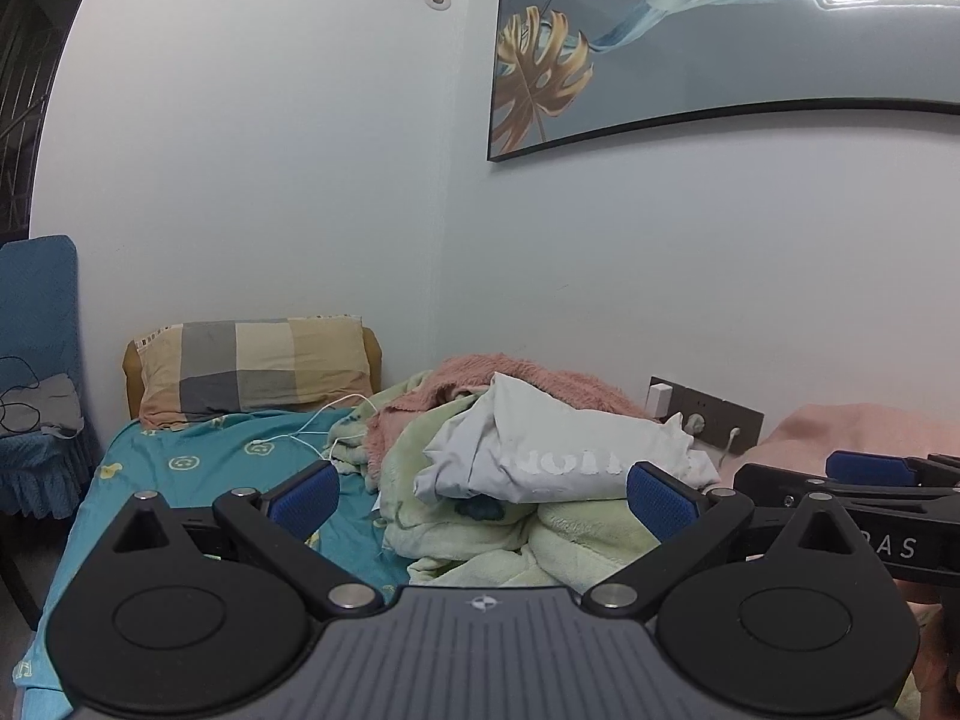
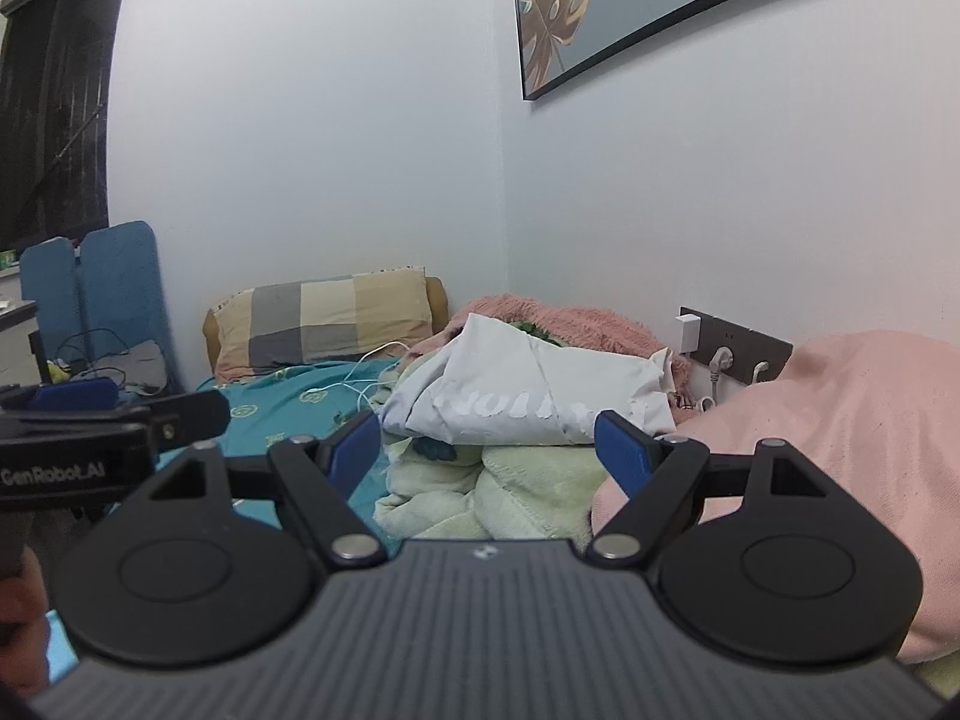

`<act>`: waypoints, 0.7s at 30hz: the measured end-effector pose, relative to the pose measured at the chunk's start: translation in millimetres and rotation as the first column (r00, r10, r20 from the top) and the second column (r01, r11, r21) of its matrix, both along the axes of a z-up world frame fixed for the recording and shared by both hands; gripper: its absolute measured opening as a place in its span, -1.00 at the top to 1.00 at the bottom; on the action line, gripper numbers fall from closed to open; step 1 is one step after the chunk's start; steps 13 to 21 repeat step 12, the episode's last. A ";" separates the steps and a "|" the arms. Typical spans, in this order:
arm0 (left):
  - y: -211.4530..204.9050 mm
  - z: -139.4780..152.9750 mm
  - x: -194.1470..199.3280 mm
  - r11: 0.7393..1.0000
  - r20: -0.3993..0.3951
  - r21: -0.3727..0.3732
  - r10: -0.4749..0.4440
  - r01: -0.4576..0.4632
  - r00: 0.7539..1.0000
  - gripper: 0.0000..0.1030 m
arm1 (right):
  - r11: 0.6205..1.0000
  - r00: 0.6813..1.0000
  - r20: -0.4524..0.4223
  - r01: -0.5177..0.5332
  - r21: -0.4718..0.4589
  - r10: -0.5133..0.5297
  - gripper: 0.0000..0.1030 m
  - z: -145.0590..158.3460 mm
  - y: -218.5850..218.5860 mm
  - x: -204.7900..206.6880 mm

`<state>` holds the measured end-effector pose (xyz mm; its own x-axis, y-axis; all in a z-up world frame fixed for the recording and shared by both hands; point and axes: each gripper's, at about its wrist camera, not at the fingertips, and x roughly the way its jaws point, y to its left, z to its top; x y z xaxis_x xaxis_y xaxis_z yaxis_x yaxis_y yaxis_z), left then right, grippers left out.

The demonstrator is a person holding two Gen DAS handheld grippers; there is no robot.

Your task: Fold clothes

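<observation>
white walls | framed picture | blue chair

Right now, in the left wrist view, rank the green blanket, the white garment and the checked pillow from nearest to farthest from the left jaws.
1. Green blanket, just ahead, low between the open jaws.
2. White garment, on top of the blanket, slightly right.
3. Checked pillow, far left at the wall.

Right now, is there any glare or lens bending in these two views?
Left wrist view: a bright ceiling-light reflection glares on the picture, whose frame edge bows from fisheye distortion. Right wrist view: no glare on the picture, but its frame edge curves too, and the curtain is very dark.
</observation>
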<state>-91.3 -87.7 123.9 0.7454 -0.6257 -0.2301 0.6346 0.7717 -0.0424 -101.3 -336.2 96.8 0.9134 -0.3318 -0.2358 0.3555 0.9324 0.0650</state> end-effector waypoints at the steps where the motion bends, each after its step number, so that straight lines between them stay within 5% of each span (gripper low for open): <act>1: 0.7 0.6 -0.6 1.000 0.002 0.001 0.001 -0.001 1.000 -0.99 | 1.000 1.000 -0.001 0.001 -0.001 -0.001 -0.56 -0.1 0.7 -0.1; 21: 5.8 5.2 -5.0 1.000 0.003 -0.009 -0.015 0.015 1.000 -1.00 | 1.000 1.000 -0.004 0.005 0.011 -0.005 -0.56 1.1 6.4 -4.0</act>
